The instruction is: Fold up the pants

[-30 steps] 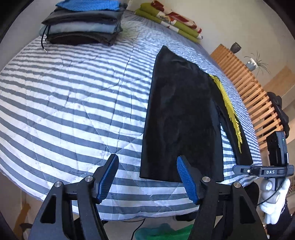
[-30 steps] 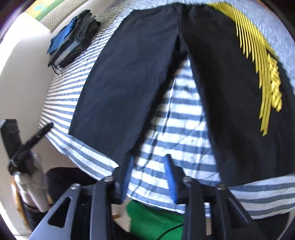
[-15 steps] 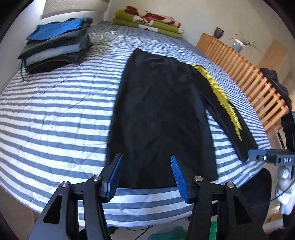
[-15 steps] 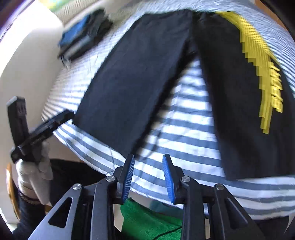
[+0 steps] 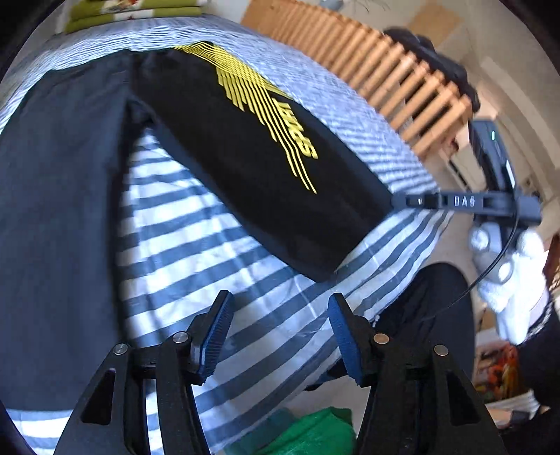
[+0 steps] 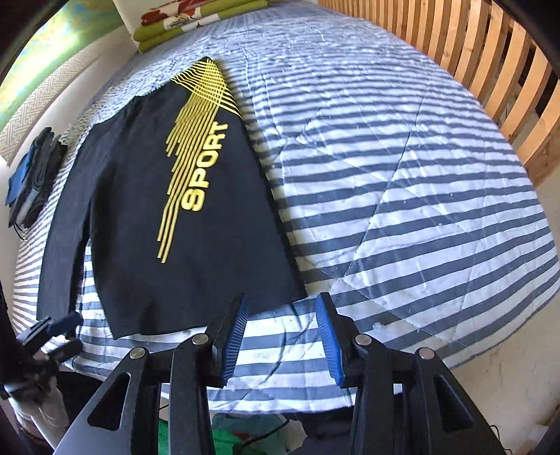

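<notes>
Black pants (image 6: 140,227) with a yellow SPORT print lie flat on the striped bed, legs spread apart toward me. In the left wrist view the printed leg (image 5: 252,168) runs to the right and the plain leg (image 5: 52,227) to the left. My left gripper (image 5: 278,336) is open above the bare striped cover between the two hems. My right gripper (image 6: 280,336) is open just short of the printed leg's hem, near its right corner. The right gripper's body (image 5: 469,203) shows at that hem, held by a white-gloved hand (image 5: 507,273).
A stack of folded clothes (image 6: 31,178) sits at the bed's far left edge. Green and red folded bedding (image 6: 196,17) lies at the head. A wooden slatted rail (image 6: 490,70) lines the bed's right side. Green cloth (image 5: 308,434) lies on the floor below.
My left gripper swung right, from the plain leg's hem to the gap between the legs. My right gripper swung right to the printed leg's hem and opened wider.
</notes>
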{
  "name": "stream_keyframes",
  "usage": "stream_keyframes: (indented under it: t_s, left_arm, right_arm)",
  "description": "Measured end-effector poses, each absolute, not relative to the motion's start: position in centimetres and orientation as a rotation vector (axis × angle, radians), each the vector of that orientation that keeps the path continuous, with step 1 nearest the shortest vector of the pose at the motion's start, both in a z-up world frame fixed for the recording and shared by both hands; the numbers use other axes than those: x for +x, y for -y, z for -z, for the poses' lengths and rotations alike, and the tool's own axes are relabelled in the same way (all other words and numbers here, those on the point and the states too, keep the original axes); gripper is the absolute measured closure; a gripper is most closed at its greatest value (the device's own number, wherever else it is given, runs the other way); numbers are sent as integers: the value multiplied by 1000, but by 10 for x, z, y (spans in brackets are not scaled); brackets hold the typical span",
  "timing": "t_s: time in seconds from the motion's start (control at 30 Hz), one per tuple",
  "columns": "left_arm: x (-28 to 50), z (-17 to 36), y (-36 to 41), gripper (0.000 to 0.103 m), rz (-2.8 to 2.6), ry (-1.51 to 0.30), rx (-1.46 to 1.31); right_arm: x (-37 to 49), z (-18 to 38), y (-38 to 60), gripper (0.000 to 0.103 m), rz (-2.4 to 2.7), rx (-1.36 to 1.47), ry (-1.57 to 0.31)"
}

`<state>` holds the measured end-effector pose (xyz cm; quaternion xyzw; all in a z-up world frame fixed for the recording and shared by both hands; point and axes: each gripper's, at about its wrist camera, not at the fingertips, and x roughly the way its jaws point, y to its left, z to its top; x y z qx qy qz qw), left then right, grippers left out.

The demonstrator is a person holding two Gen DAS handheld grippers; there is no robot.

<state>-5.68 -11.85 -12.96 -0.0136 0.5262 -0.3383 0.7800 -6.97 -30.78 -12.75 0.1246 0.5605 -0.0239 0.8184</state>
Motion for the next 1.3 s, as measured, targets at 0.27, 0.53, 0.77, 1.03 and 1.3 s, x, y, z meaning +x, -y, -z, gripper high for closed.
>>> stream_keyframes:
  t_s: [0.27,0.53,0.77,1.03,1.3]
  left_arm:
    - [-65,126,157,35,730,-1079,131]
    - [-54,129,182,35,713,-1057,230]
    - [-34,133,208,36,677,-1072,244]
    - [-40,114,181,96,665,-1108,179]
    - [-63,108,146,89,663,-1123,191]
  right_arm:
    - [-50,144,315,89,56,238,-1220]
    - [-31,128,354,101,30,524,-1184]
    - [-18,120,372,101,65,542,-1151]
    - [-20,131,364,101,43,537,-1208]
    - [-60,117,343,101,-43,535,-1188]
